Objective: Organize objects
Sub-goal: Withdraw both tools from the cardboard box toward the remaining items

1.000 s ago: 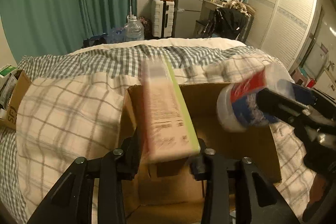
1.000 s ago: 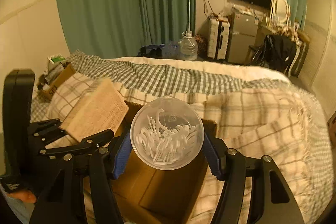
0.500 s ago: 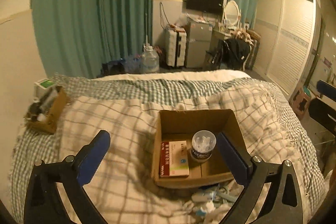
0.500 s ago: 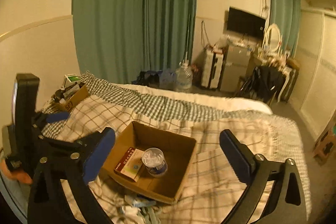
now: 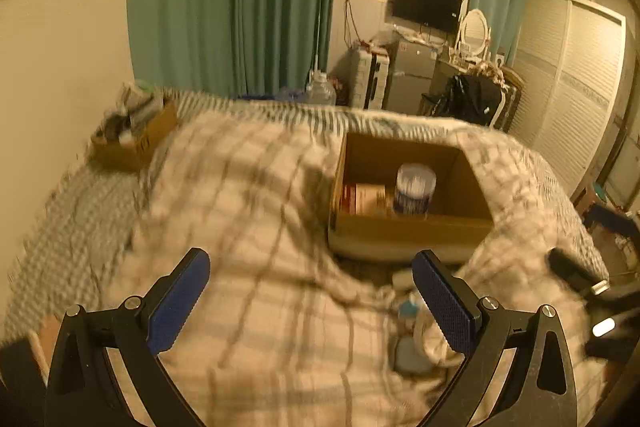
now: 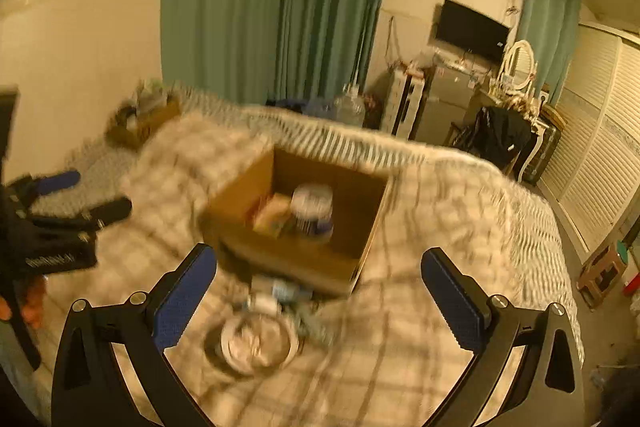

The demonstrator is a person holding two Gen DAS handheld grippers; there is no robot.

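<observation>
Left gripper [image 5: 310, 295] spread wide, empty; right gripper [image 6: 320, 291] likewise. Cardboard box [image 5: 408, 227] on bed [image 5: 248, 227] holds jar [image 5: 414, 189], flat carton [image 5: 366, 199] (blurred).

Dim, warm yellow indoor light; the bed [image 5: 256, 211] smears with motion blur, and fisheye edges bend into black corners.

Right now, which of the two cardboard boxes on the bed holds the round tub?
The open cardboard box near both grippers holds the round tub. The smaller box by the wall contains other clutter.
</observation>
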